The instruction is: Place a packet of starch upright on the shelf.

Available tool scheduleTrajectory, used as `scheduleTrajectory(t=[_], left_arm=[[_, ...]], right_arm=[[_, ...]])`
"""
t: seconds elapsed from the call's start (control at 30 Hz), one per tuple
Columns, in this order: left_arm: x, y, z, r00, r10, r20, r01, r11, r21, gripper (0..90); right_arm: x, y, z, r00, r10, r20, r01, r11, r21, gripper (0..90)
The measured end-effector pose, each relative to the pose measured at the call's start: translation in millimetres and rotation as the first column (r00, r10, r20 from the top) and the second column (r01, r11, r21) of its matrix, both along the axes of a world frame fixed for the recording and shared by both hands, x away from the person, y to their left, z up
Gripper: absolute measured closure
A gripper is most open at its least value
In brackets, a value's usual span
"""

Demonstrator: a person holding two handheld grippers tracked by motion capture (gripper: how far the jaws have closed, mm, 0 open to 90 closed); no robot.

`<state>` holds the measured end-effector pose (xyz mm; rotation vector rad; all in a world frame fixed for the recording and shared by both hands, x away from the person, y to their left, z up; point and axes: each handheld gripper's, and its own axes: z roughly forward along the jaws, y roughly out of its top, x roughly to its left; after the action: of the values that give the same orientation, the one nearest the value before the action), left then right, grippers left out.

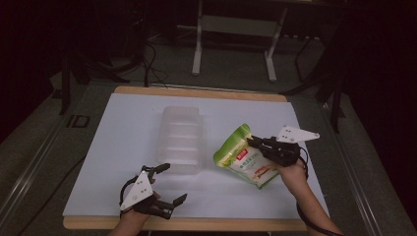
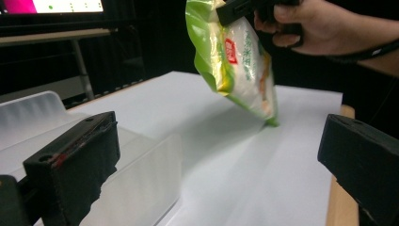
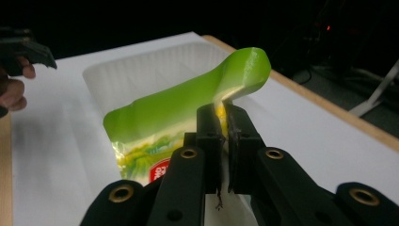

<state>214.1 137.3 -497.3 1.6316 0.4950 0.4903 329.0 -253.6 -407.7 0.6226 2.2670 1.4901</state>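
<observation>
Pinching the green snack bag (image 3: 188,110) by its top edge, the right tool (image 3: 225,136) should keep its jaws pressed tight and carry it level over the clear plastic tray (image 1: 181,140), since the bag hangs tilted above the desk (image 1: 123,147). Its hand reaches forward, raised. The left tool (image 1: 168,183) rests spread near the front edge.

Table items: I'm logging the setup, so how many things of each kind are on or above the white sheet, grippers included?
Green snack bag: 1, pinched by the right gripper
Clear plastic container: 1
Handheld grippers: 2, counting the left gripper, jaws apart
Total: 4
</observation>
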Motion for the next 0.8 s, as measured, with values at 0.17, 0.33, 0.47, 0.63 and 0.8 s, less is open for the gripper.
scheduleTrajectory(t=[0.17, 0.33, 0.47, 0.63, 0.8], left_arm=[[1.6, -5.7, 10.8, 1.0000, 0.004, -0.004, -0.004, 0.9997, -0.023, 0.0], [5.5, -18.4, 22.9, 0.9990, -0.037, 0.026, 0.038, 0.9988, -0.032, 0.0], [10.4, -31.4, 28.7, 0.9969, -0.075, 0.025, 0.076, 0.9966, -0.031, 0.0], [15.1, -47.0, 36.7, 0.9941, -0.109, 0.001, 0.109, 0.9938, -0.022, 0.0], [25.6, -57.6, 44.8, 0.9905, -0.126, -0.055, 0.124, 0.9913, -0.045, 0.0]], right_arm=[[-6.1, 0.6, 15.4, 0.9998, -0.004, 0.020, 0.003, 0.998, 0.057, 85.8], [-12.8, 1.3, 29.1, 0.9993, 0.006, 0.036, -0.011, 0.993, 0.121, 85.8], [-20.7, 3.5, 40.9, 0.9985, 0.010, 0.053, -0.018, 0.988, 0.155, 85.7], [-29.0, 5.1, 53.1, 0.9975, 0.019, 0.067, -0.032, 0.982, 0.188, 85.7], [-35.3, 6.5, 61.5, 0.9963, 0.030, 0.080, -0.046, 0.977, 0.210, 85.7]])
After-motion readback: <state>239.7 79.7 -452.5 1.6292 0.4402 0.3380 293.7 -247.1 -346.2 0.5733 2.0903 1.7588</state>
